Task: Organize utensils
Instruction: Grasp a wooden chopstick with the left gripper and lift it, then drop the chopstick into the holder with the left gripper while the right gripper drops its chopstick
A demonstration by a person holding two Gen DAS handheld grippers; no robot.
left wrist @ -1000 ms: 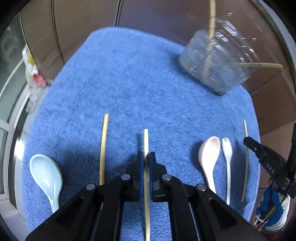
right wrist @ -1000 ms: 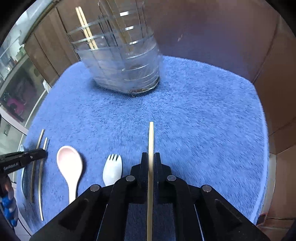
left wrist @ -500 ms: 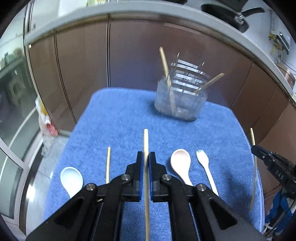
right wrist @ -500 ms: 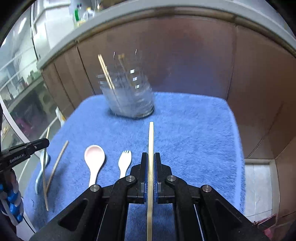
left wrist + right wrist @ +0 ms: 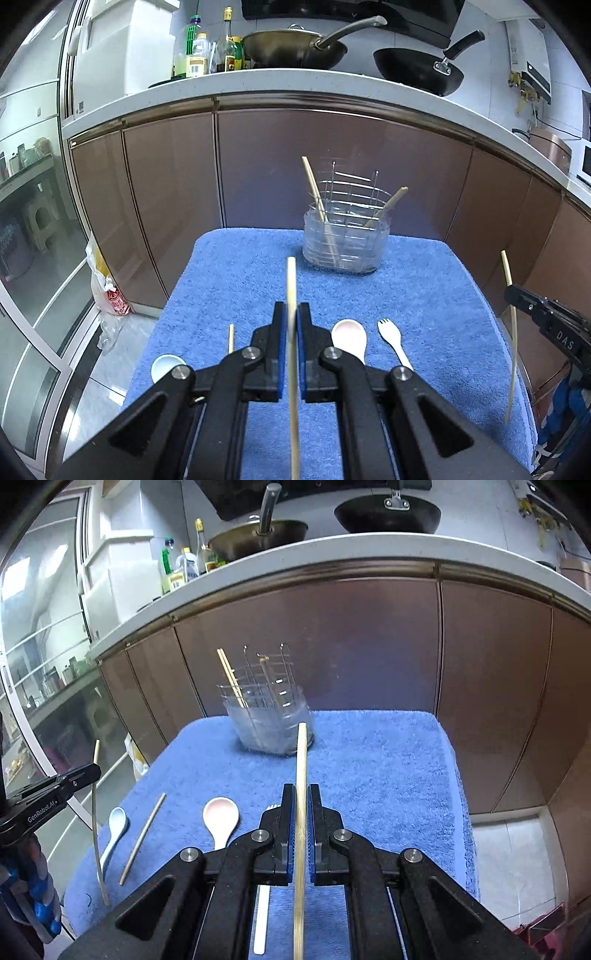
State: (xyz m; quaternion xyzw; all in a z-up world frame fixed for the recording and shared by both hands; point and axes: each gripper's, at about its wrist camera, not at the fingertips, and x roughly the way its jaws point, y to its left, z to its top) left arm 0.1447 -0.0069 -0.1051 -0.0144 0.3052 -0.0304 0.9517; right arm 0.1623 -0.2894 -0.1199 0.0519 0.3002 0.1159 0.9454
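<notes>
My left gripper (image 5: 291, 314) is shut on a wooden chopstick (image 5: 291, 284) held above the blue towel (image 5: 229, 280). My right gripper (image 5: 303, 794) is shut on another chopstick (image 5: 301, 753), also raised. A clear utensil holder (image 5: 345, 243) with chopsticks in it stands at the towel's far side, ahead of both grippers. On the towel lie a pink spoon (image 5: 350, 334), a white fork (image 5: 392, 338), a pale blue spoon (image 5: 164, 365) and one loose chopstick (image 5: 231, 338). In the right wrist view the same holder (image 5: 269, 723), pink spoon (image 5: 220, 818), blue spoon (image 5: 116, 823) and loose chopstick (image 5: 144, 836) show.
Brown cabinet doors (image 5: 166, 177) rise behind the towel under a white counter (image 5: 258, 85) with pans and bottles. A plastic bag (image 5: 107, 291) sits on the floor at the left. Floor tiles (image 5: 509, 867) lie off the towel's right edge.
Both grippers rose and tilted upward with their chopsticks lifted off the towel. The views swung from the towel to the holder, the cabinets and the counter.
</notes>
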